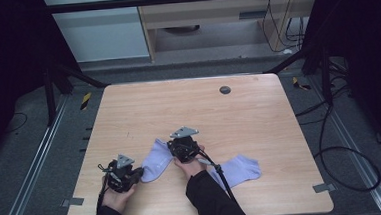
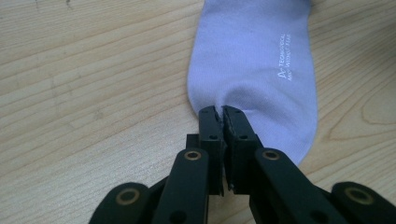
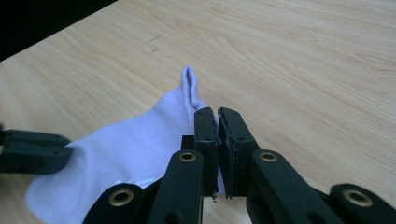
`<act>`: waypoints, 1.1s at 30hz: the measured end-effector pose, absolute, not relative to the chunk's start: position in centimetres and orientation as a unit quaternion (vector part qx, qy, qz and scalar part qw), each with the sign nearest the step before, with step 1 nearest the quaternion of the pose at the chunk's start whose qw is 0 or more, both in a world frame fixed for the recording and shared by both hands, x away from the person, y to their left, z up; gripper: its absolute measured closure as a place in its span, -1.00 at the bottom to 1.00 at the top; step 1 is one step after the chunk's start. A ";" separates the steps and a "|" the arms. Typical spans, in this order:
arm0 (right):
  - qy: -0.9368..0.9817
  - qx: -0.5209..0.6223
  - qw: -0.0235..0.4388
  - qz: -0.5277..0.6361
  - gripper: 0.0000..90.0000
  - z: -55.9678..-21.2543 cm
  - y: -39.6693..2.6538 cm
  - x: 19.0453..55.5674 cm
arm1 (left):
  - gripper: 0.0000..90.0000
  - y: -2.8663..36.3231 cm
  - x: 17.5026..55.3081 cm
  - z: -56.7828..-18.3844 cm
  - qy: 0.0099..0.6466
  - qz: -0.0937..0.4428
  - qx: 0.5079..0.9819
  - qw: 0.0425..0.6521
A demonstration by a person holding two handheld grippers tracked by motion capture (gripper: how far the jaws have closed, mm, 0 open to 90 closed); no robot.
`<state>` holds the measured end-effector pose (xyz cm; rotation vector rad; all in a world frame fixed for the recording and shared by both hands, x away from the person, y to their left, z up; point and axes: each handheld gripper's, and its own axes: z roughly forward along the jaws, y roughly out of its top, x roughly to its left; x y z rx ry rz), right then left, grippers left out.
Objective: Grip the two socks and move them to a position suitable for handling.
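Closest to the camera in the high view are the two dark sleeves coming in from the bottom edge, each hand wrapped around a hand-held gripper. So, the left hand-held gripper (image 1: 141,173) is clamped onto the near end of a pale lilac sock (image 1: 156,159); in the left gripper view its jaws are squeezed together right on the rounded edge of the fabric, which puckers up a little where it's pinched (image 2: 247,79). That sock is a short ankle type, smooth knit, with tiny white lettering printed along one side. Can't read all of it, too small.

The right hand-held gripper (image 1: 173,147) has its jaws pressed together at the other end of the same sock. In the right gripper view the fabric (image 3: 140,140) is caught at its edge between the black jaws, and a bit of the cuff stands up in a little peak just past the tips. You can also see the left one's black jaw poking in at the left side of that view.

The sock sits between the two hands, near the front of the light wood desk (image 1: 239,114). A second lilac sock (image 1: 240,168) lies flat just right of the right forearm, with the cable trailing over it.

Further back there's a small dark round disc (image 1: 225,90) near the far edge of the desk.
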<state>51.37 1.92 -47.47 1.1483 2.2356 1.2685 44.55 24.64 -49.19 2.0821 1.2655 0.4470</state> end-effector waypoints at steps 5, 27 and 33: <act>0.780 0.407 0.189 0.435 0.59 -47.2 1.4 52.0 | 0.75 24.8 44.4 -49.0 0.485 0.172 0.790 0.332; 0.806 0.425 0.173 0.375 0.66 -50.1 0.1 53.8 | 0.79 24.3 44.0 -49.1 0.494 0.167 0.792 0.317; 0.806 0.428 0.158 0.377 0.95 -50.2 0.0 53.8 | 0.93 24.3 44.2 -49.0 0.496 0.159 0.792 0.320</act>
